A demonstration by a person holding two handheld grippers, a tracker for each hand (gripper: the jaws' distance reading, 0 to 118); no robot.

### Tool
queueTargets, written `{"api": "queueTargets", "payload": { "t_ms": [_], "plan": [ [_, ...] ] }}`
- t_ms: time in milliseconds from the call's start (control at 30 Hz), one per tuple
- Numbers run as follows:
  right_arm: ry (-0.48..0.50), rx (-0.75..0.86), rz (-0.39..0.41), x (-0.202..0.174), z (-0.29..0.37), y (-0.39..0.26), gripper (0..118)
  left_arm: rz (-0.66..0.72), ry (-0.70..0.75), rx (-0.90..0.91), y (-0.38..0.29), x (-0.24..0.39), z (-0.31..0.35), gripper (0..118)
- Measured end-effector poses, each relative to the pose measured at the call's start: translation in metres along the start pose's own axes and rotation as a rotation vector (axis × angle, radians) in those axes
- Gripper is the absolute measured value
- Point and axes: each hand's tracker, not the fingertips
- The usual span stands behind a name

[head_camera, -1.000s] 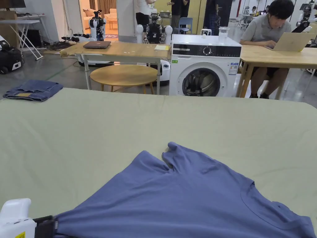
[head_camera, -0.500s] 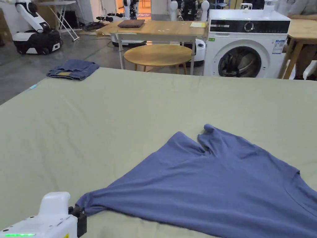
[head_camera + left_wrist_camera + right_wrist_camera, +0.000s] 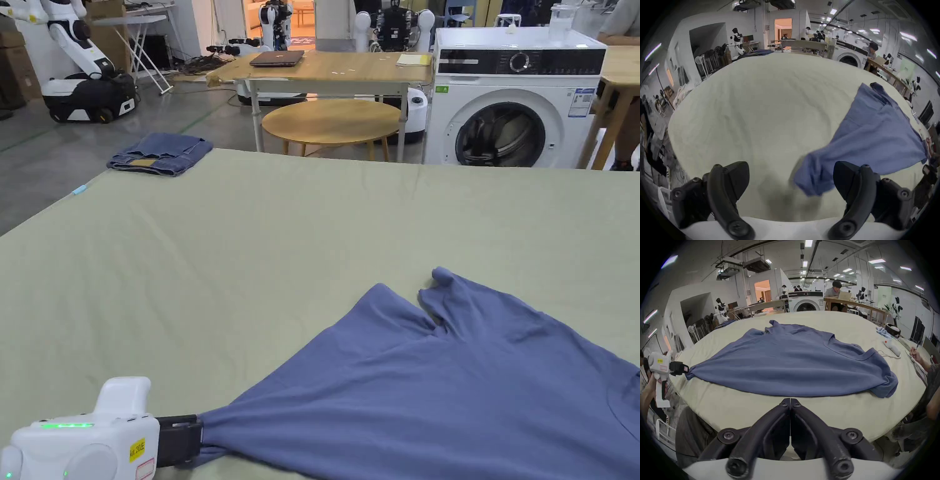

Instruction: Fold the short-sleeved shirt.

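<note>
Wide workshop space is stretching out behind a big worktop [image 3: 250,250] that is wearing a pale green sheet. Beyond its far edge a white washing machine [image 3: 519,106] is standing on the floor, with a long wooden table [image 3: 325,62] and a low round table [image 3: 331,122] to its left.

Most of the sheet is lying bare: the whole left half and the far stretch up to the back edge are offering open room.

A blue short-sleeved shirt [image 3: 437,387] is lying spread on the near right part of the worktop, its neck opening pointing right. One sleeve is poking up toward the far side. Its near hem is running close along the front edge of the worktop, with a strip of sheet showing between hem and edge.

The shirt's left corner is drawn into a bunched point that is reaching the left tool [image 3: 790,168], which is sitting low over the sheet near the front left. In the left gripper view its jaws are standing wide apart, and the blurred corner of cloth is lying between them, nearer the right-hand jaw, with neither jaw pressing on it.

The right tool [image 3: 790,400] is hovering at the front edge of the worktop, just short of the shirt's near hem. Its jaws are pressed together with nothing between them.

Folded jeans [image 3: 161,154] are resting at the far left corner of the worktop, well apart from the shirt.
</note>
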Motion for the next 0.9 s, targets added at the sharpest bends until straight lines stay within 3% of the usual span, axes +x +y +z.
{"api": "queueTargets", "payload": {
  "t_ms": [67,133,167,200,233,267,433,600,733,800,900],
  "plan": [
    [0.003,-0.011,-0.009,0.001,-0.003,0.0,0,-0.017,-0.031,-0.038,0.005,-0.001,-0.019,101],
    [0.003,-0.022,-0.013,0.0,-0.006,0.001,0,-0.057,-0.061,-0.11,0.007,0.003,-0.03,72],
    [0.0,-0.027,-0.011,0.001,-0.007,0.001,0,-0.077,-0.089,-0.12,0.006,0.005,-0.03,67],
    [-0.004,-0.033,-0.01,0.0,-0.009,0.003,0,-0.125,-0.045,-0.08,0.005,0.008,-0.026,51],
    [-0.007,-0.034,-0.009,-0.001,-0.011,0.005,0,-0.158,-0.059,-0.084,0.007,0.01,-0.023,11],
    [-0.007,-0.033,-0.012,0.001,-0.013,0.008,0,-0.145,-0.089,-0.087,0.009,0.01,-0.019,0],
    [0.003,-0.02,-0.018,0.015,-0.04,0.053,0,-0.132,-0.104,-0.057,0.012,0.011,-0.01,0],
    [-0.029,0.012,0.067,0.043,-0.117,0.14,0,-0.085,-0.104,-0.019,0.007,0.018,0.002,0],
    [-0.024,-0.065,0.088,0.06,-0.2,0.209,0,-0.053,-0.107,-0.026,0.006,0.018,-0.001,0],
    [-0.025,-0.124,0.154,0.063,-0.237,0.233,0,-0.053,-0.097,-0.032,0.006,0.019,-0.004,0],
    [0.013,-0.182,0.157,0.066,-0.278,0.256,0,-0.041,-0.1,-0.051,0.005,0.019,-0.008,0]
  ]
}}
